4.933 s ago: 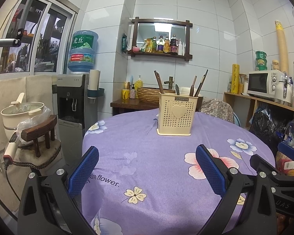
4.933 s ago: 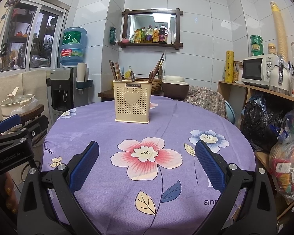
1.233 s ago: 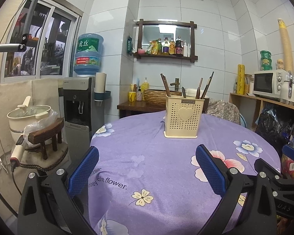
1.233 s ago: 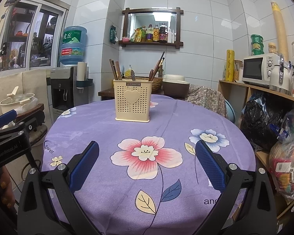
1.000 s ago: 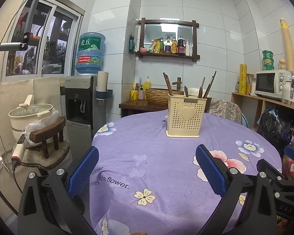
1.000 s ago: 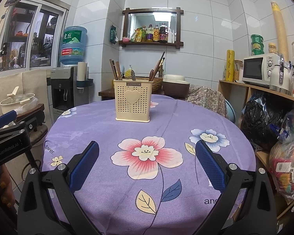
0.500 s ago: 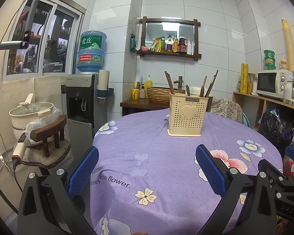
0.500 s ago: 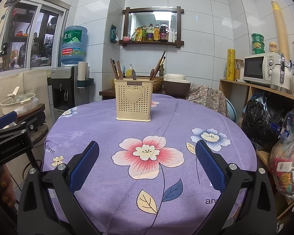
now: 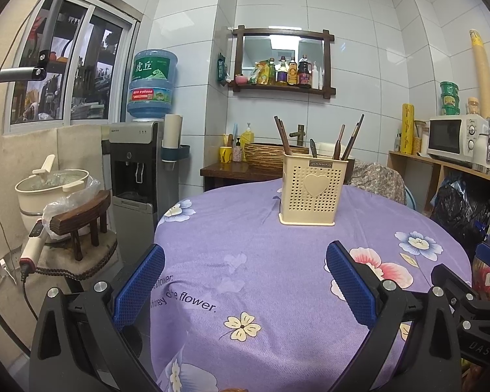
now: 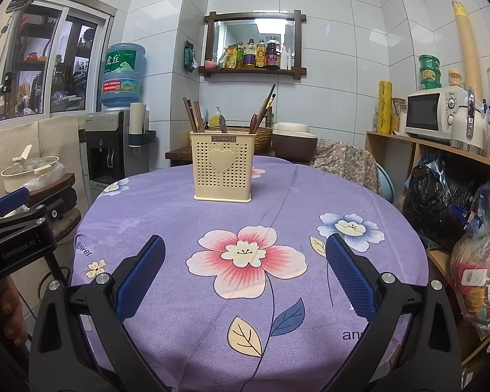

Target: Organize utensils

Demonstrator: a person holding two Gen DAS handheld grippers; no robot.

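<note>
Shifted a little since the earlier left wrist view, holder now further right. Nearest: left gripper (image 9: pixel 245 274) and right gripper (image 10: pixel 245 269), both spread wide, empty, low over the purple tablecloth (image 10: pixel 277 202). Well beyond: cream utensil holder (image 10: pixel 223 166), upright mid-table, chopsticks (image 10: pixel 192 114) and spoon (image 10: pixel 223 123) leaning inside. Likely risk: tipping the light holder by pulling a leaning handle sideways

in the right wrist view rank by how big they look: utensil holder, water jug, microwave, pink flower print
1. pink flower print, nearest the camera, which inflates it
2. utensil holder
3. microwave and water jug, too alike to rank; both stand farther back.
</note>
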